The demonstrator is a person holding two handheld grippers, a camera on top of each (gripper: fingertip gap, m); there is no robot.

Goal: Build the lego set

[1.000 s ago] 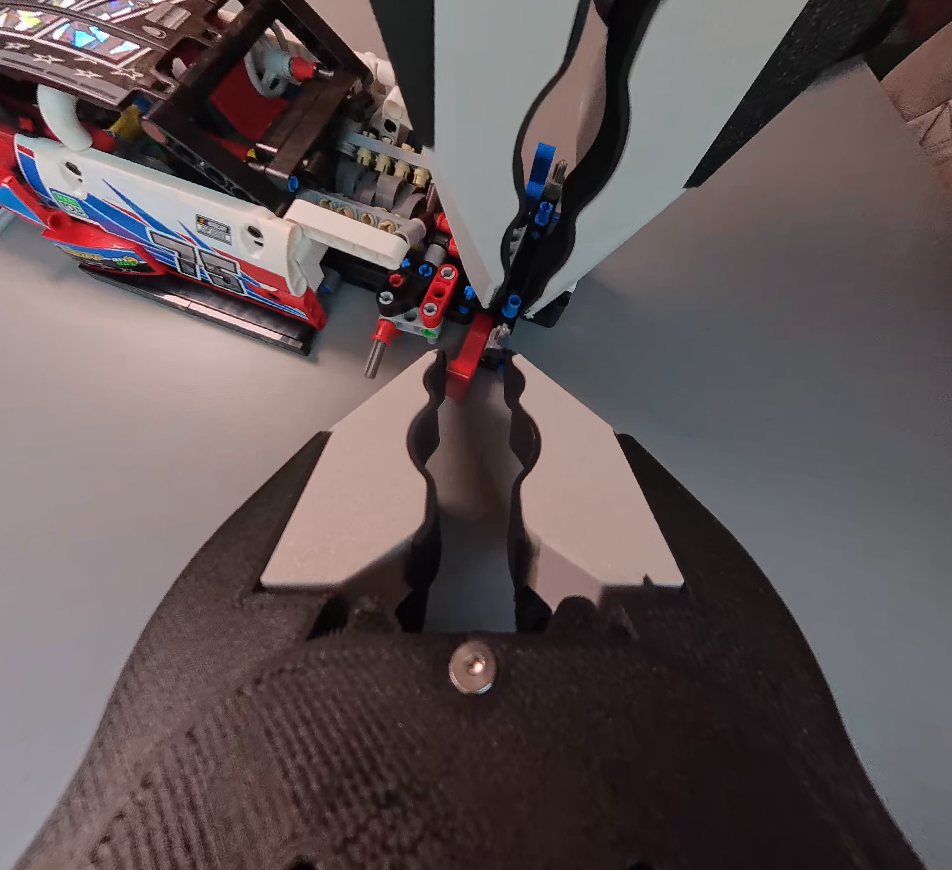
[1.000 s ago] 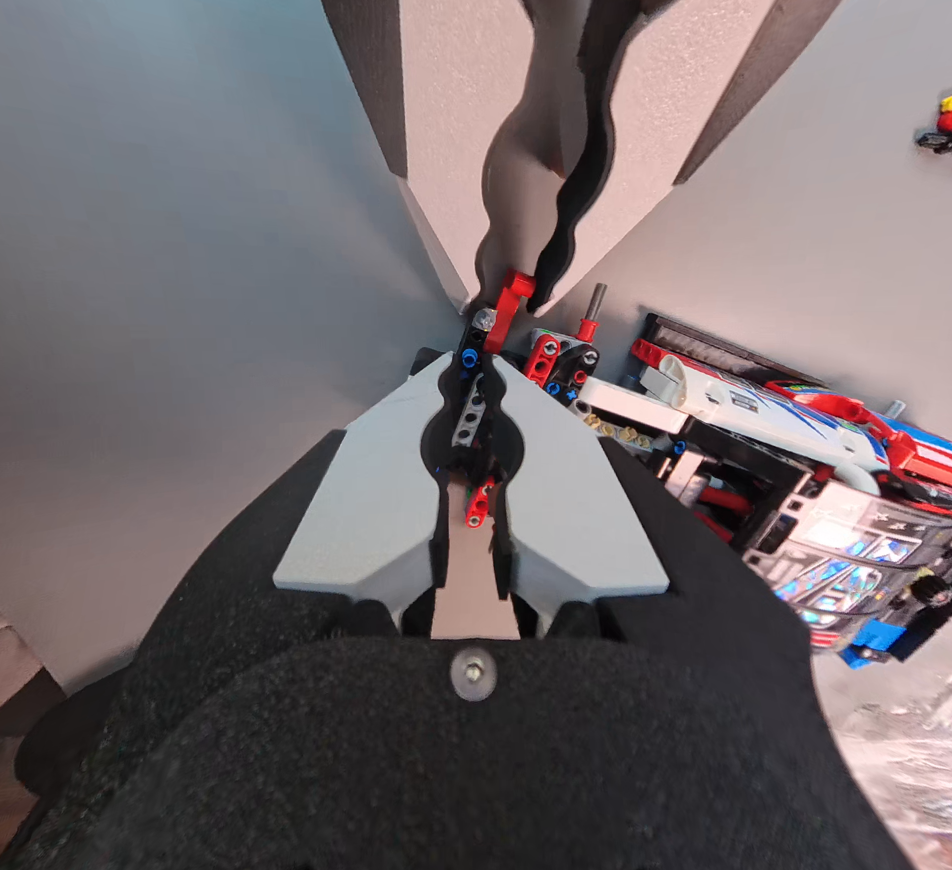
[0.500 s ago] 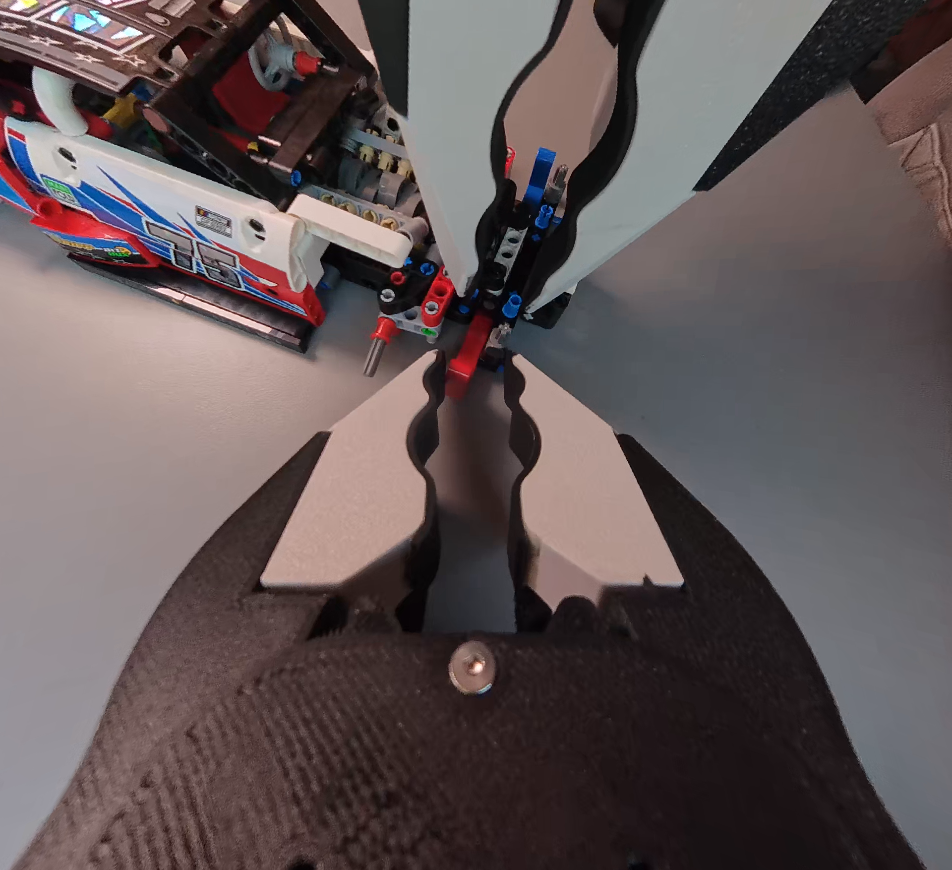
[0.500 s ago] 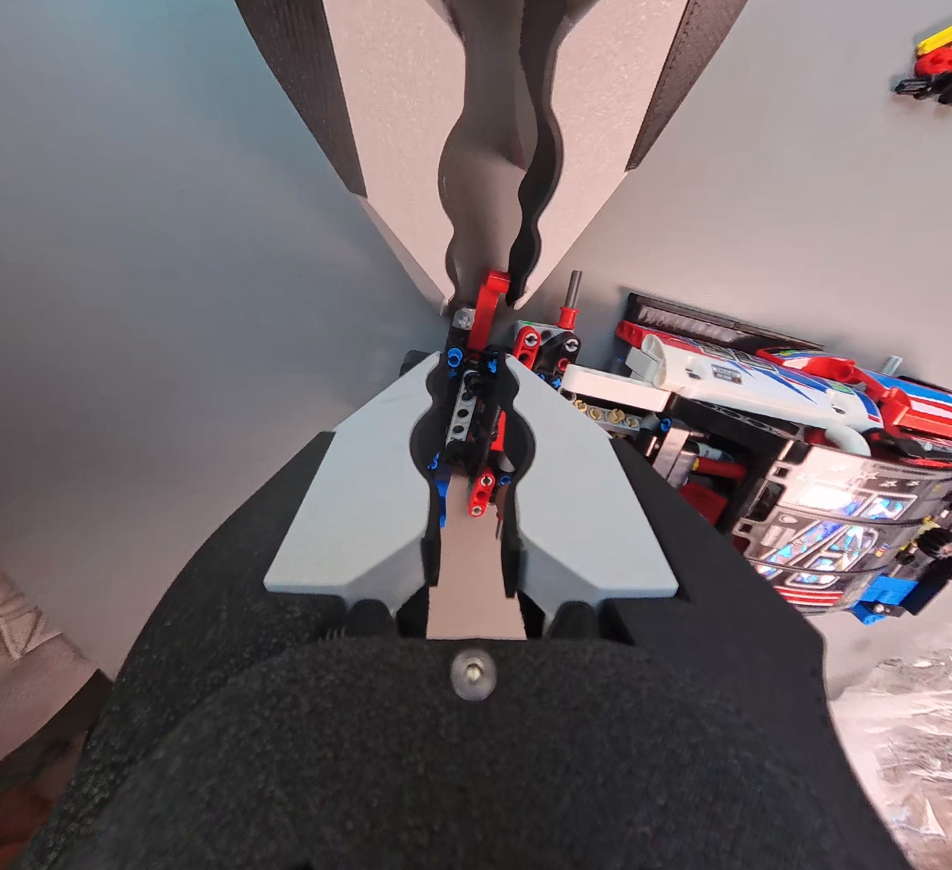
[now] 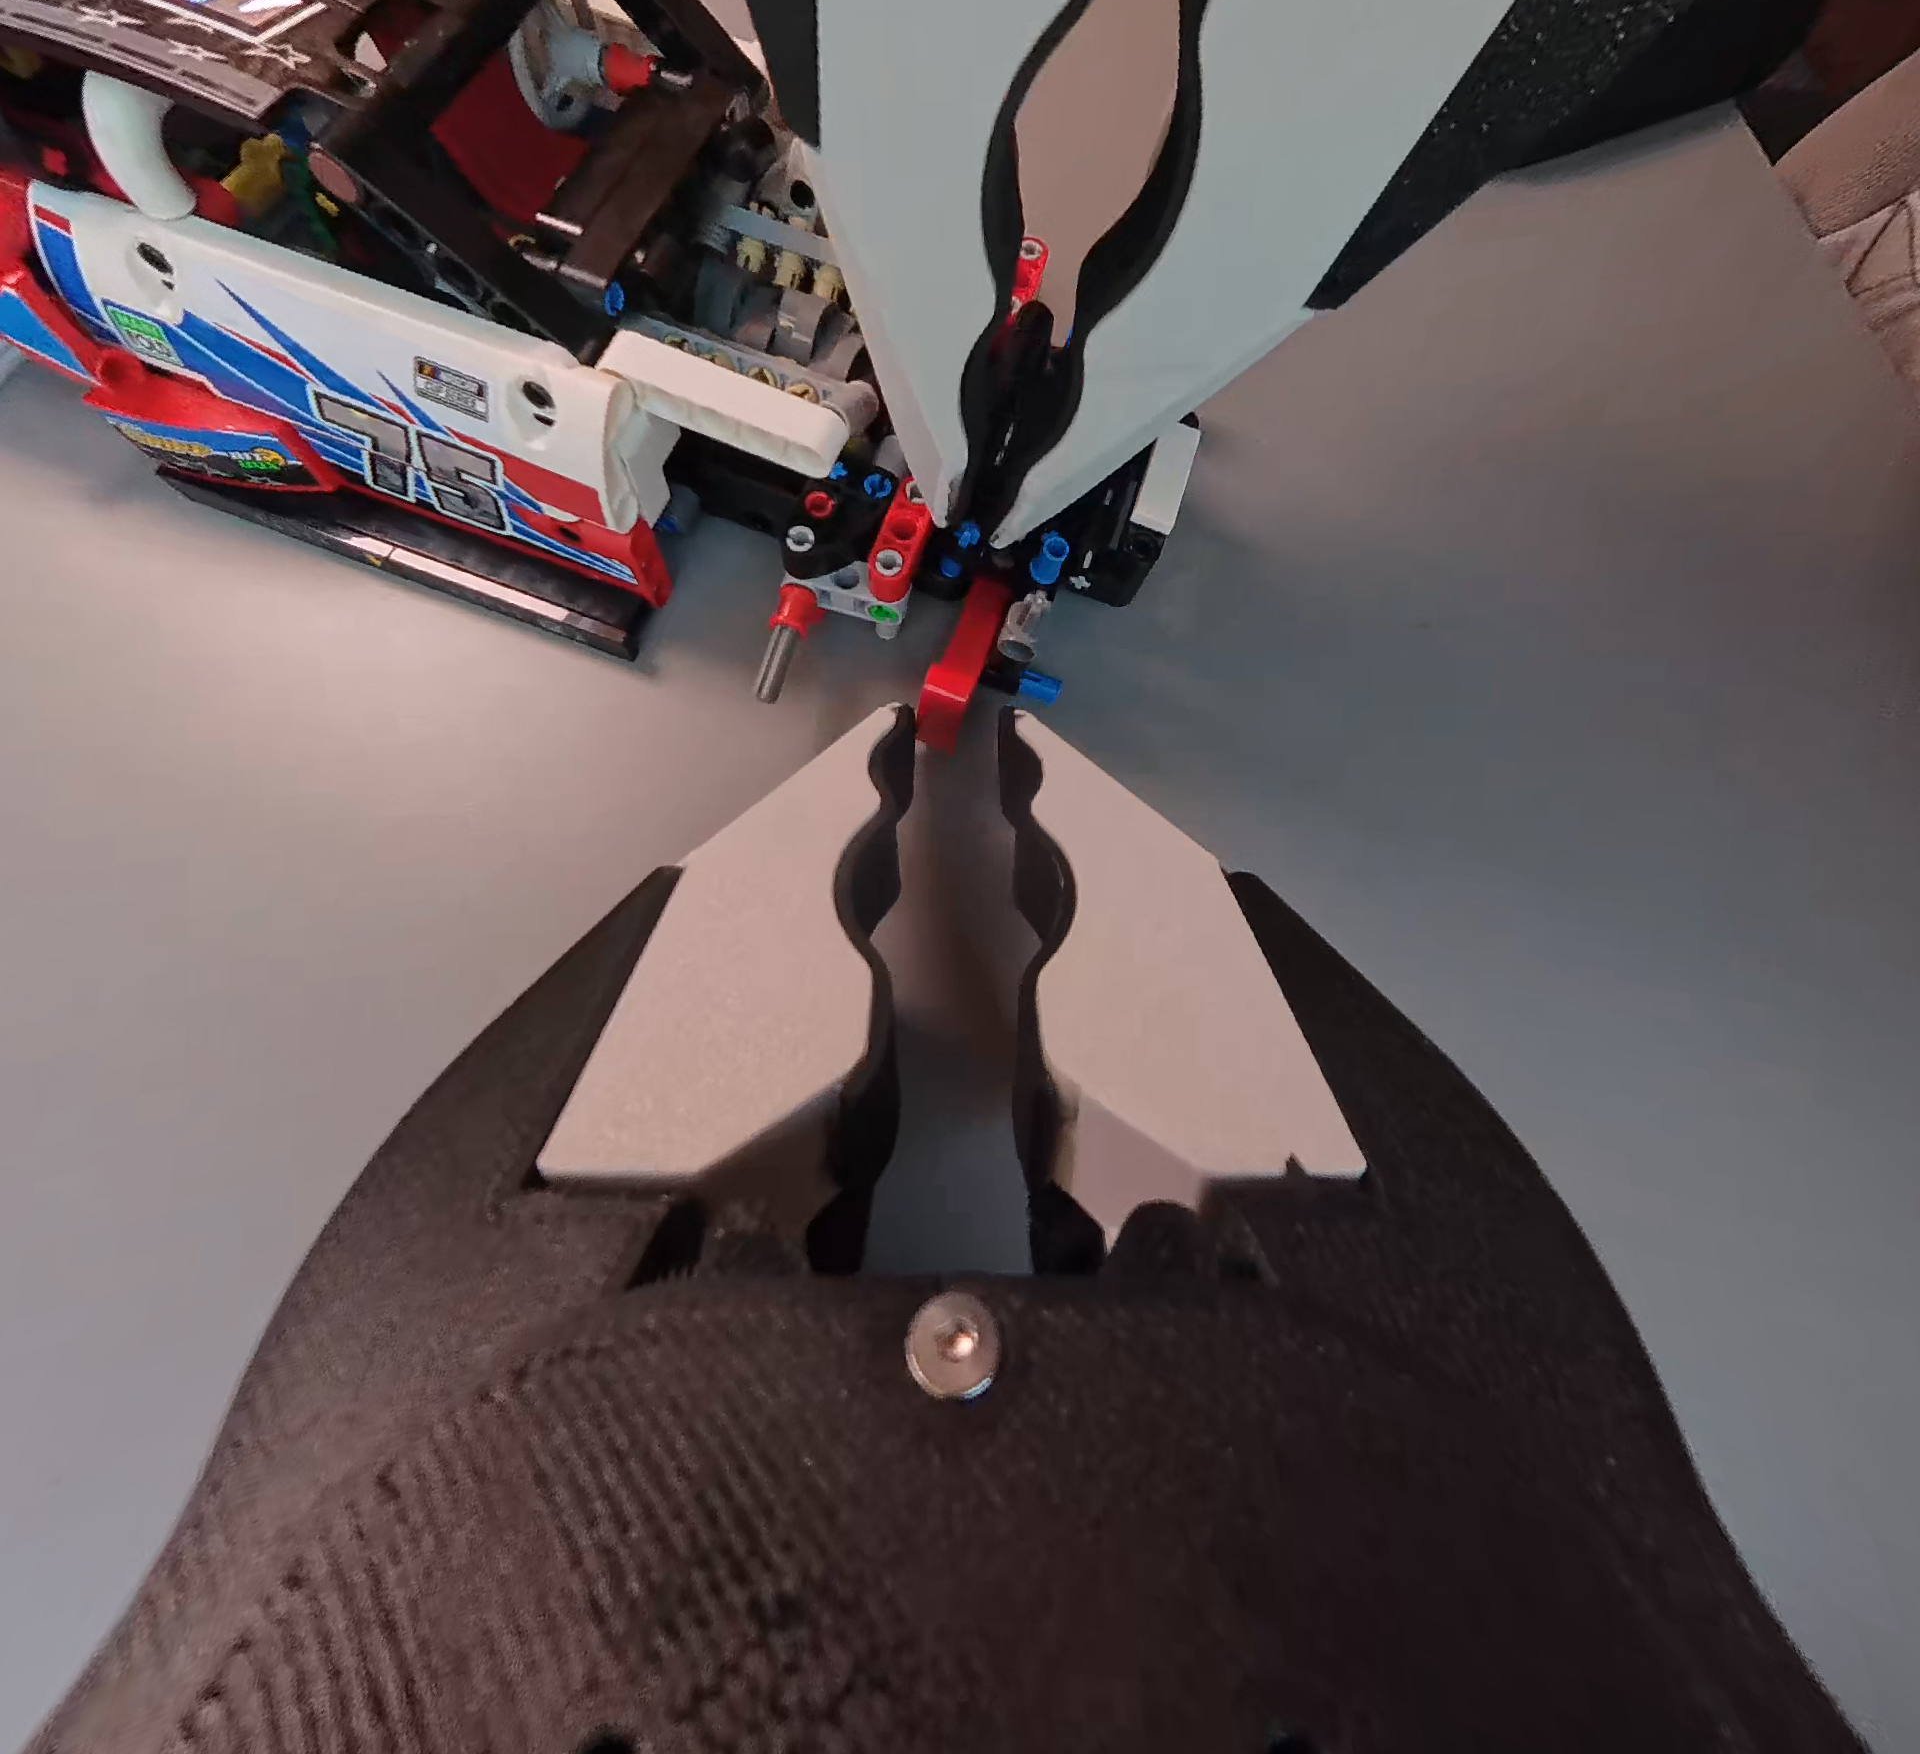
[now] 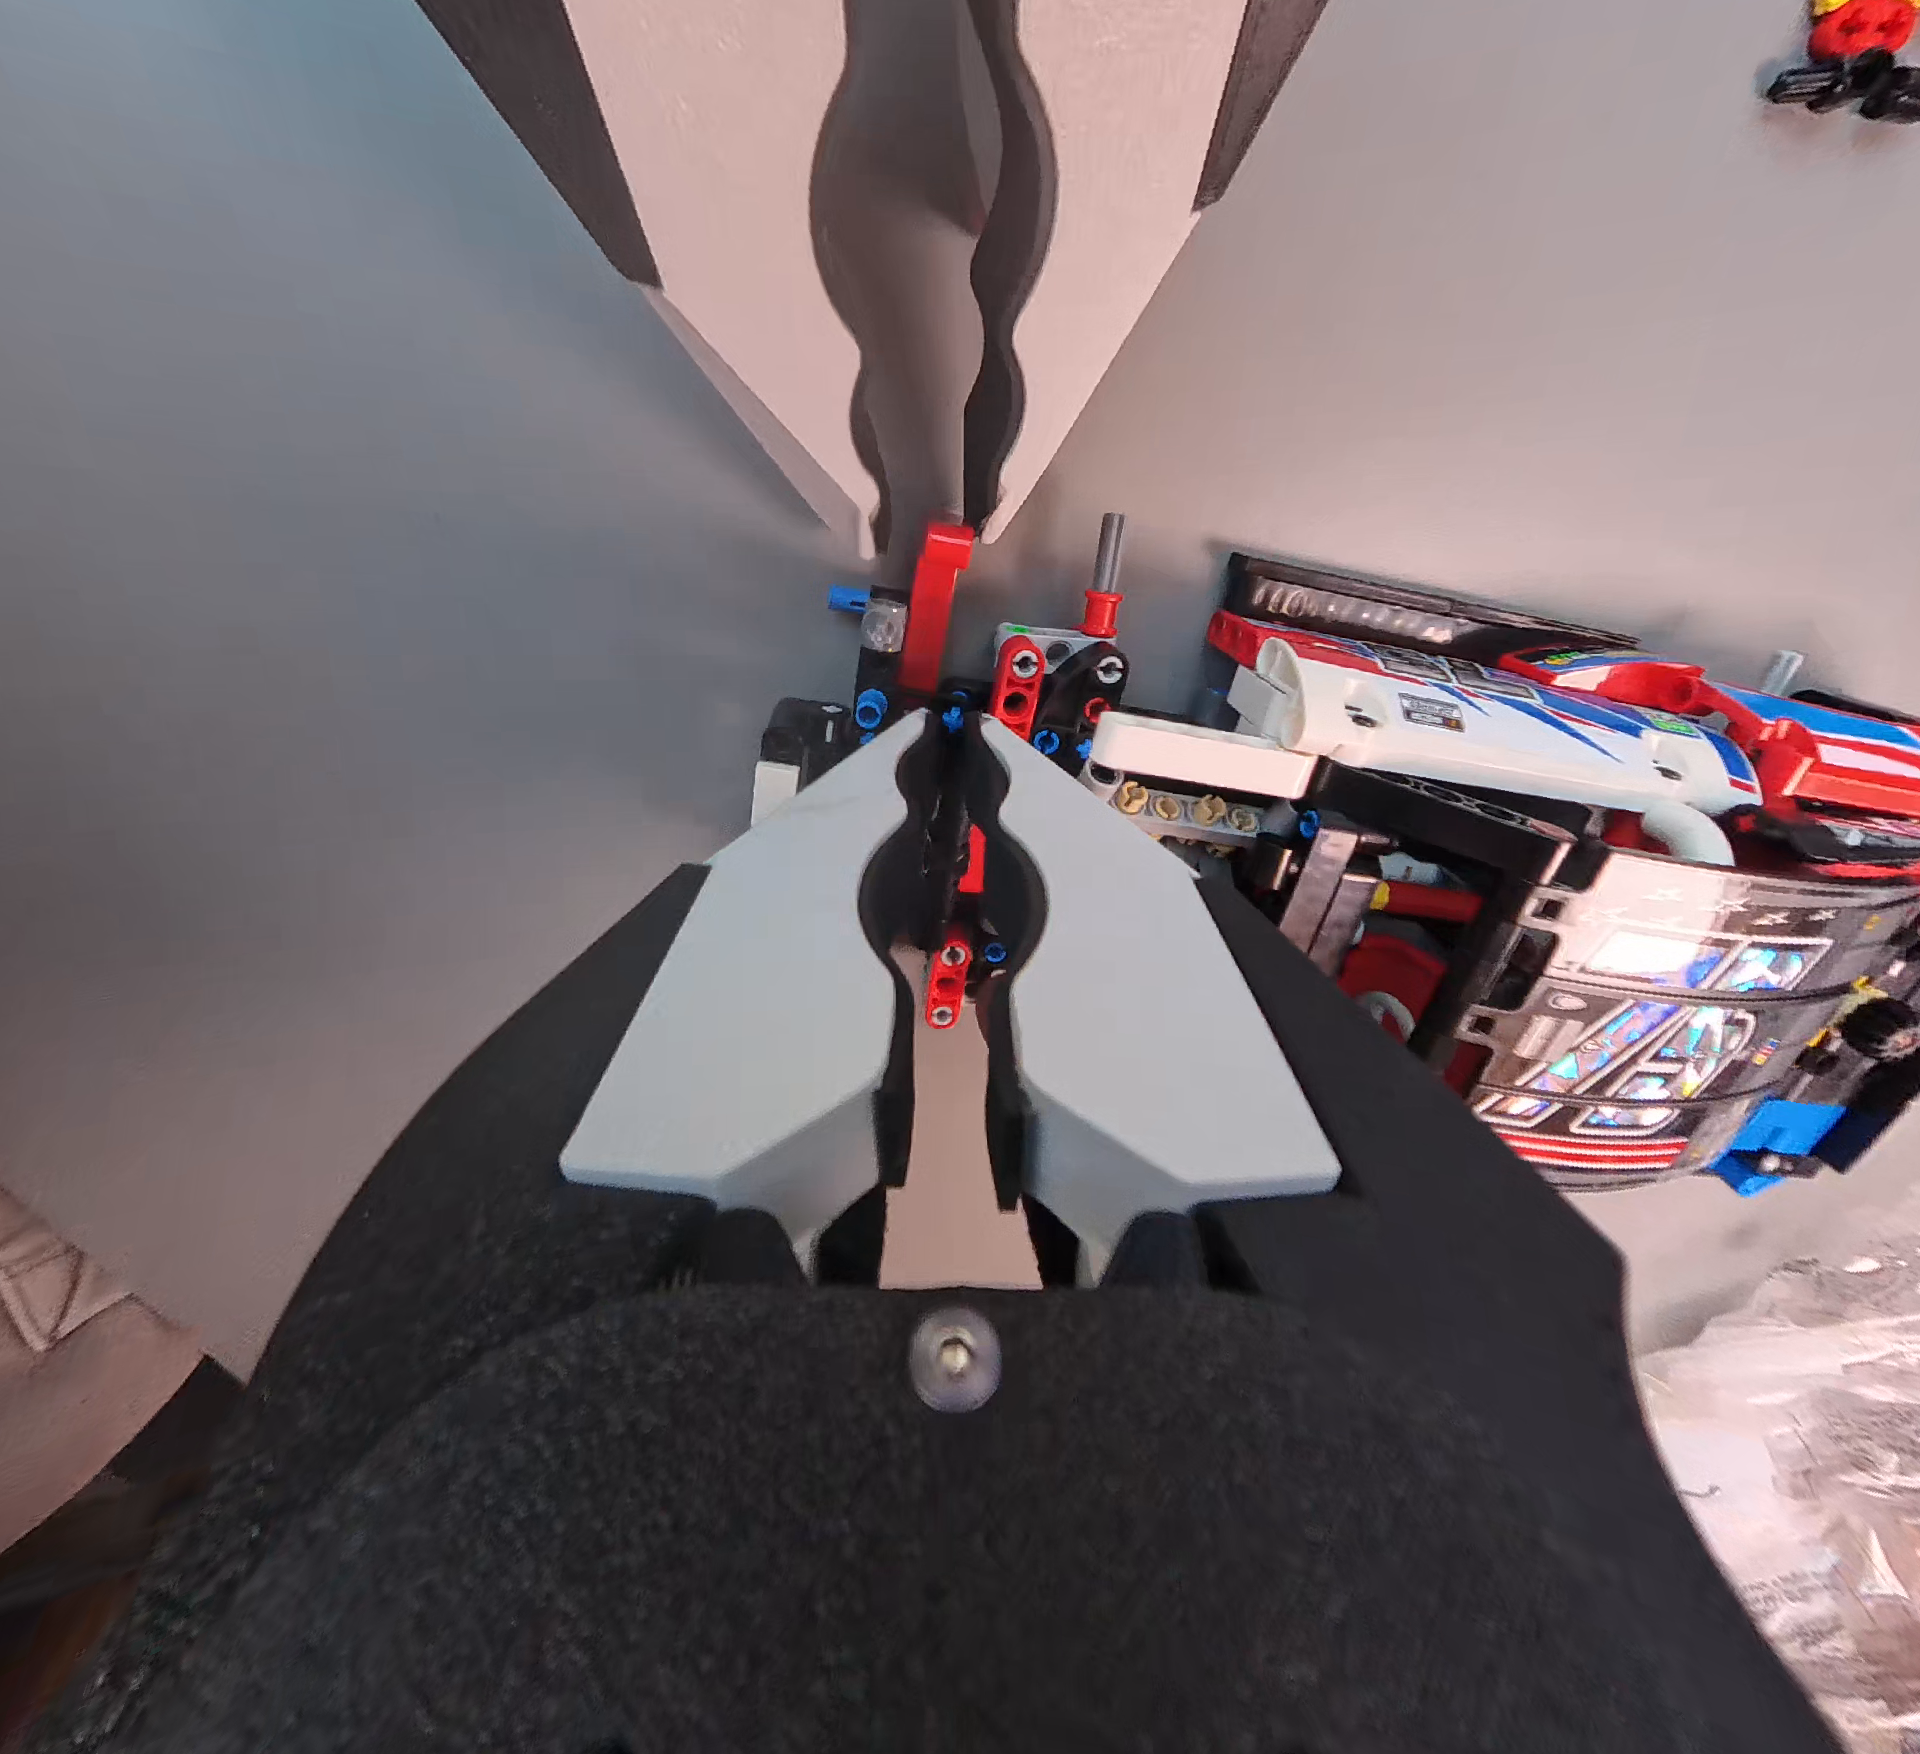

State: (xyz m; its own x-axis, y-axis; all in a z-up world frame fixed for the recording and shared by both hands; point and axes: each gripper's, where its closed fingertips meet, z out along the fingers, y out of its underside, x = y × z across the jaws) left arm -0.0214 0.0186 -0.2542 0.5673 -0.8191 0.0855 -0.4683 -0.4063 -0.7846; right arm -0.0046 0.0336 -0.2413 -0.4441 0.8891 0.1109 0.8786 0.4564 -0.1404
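Grey table (image 5: 1455, 769), stickered lego car (image 5: 343, 416)

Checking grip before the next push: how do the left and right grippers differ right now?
The right gripper is clamped deep over the black front frame; the left gripper only straddles the red beam end at its tips, contact unclear. The right gripper's jaws nearly meet; the left gripper's stand wider. Both work the front of the car.

Both tongs look alike: the left tongs (image 5: 951, 717) and the right tongs (image 6: 945, 717) each have pale grey wedge-shaped fingers (image 5: 748, 1008) lined with wavy black pads (image 6: 1013, 1029), mounted on a coarse black printed body with one silver screw (image 5: 953, 1358).
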